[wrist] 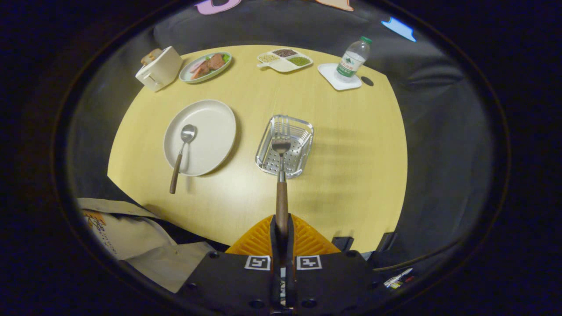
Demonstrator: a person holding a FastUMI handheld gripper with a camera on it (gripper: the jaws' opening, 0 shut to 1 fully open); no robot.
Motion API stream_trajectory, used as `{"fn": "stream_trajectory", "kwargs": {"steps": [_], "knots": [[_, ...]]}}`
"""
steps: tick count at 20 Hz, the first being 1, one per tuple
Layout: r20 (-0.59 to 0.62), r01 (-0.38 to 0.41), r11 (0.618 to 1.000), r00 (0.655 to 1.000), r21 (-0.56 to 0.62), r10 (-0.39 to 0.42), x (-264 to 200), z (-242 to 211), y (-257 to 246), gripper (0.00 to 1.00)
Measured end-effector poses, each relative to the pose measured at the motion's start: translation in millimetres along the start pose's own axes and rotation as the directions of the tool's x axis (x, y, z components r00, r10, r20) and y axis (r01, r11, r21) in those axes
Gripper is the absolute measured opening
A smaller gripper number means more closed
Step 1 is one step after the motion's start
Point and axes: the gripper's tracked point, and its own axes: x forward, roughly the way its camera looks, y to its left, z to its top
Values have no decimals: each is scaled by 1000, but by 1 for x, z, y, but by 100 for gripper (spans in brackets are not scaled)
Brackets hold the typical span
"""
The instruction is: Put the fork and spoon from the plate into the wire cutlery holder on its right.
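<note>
gripper (pixel 281 226) clenched on the fork (pixel 281 175) handle, its end hidden between the fingers; tines overlap the wire holder (pixel 303 131). spoon (pixel 182 153) rests on the plate (pixel 210 127).

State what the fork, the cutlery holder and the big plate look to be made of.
Fork, held by the shut gripper: shiny metal head, likely steel, with a brown wood-look handle. Cutlery holder: bright reflective metal, wire walls and a perforated floor. Plate: matte cream, ceramic or melamine; hard to tell.
</note>
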Motion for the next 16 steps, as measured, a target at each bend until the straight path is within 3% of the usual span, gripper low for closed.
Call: {"fn": "stream_trajectory", "kwargs": {"steps": [16], "knots": [[-96,-86,991,991,102,96,25,7,7,14]]}}
